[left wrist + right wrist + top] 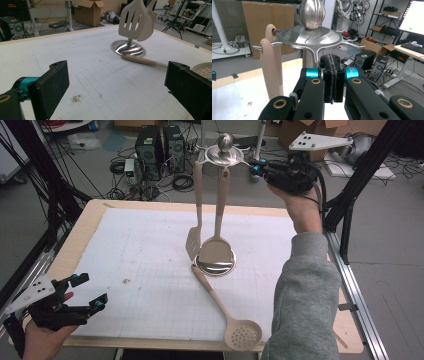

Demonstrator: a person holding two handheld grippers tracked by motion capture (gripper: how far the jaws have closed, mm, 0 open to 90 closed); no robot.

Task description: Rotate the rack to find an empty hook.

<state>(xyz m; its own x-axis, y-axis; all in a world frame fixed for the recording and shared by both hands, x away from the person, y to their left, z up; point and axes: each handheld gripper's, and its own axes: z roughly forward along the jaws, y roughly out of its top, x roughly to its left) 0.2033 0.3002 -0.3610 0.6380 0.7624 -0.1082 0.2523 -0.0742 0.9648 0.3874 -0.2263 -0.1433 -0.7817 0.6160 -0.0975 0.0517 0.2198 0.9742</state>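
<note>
A steel utensil stand (223, 154) with a ball knob rises from a round base (216, 265) at the middle of the white mat. A beige slotted spatula (194, 242) and a solid beige turner (216, 251) hang from its hooks. A beige skimmer (243, 335) lies on the mat, its handle reaching toward the base. My right gripper (256, 170) is held high beside the stand's top; in the right gripper view it (332, 61) is shut with nothing between its pads, just below a bare hook. My left gripper (91, 290) rests open at the table's near left corner, and in its own view (117, 82) it faces the spatula (132, 21) and the base (128, 48).
The white gridded mat (140, 255) covers a wooden table top (90, 212). Black frame posts (350, 195) stand at the table's right and left sides. Computer towers (160, 145), cables and cardboard boxes lie on the floor beyond the far edge.
</note>
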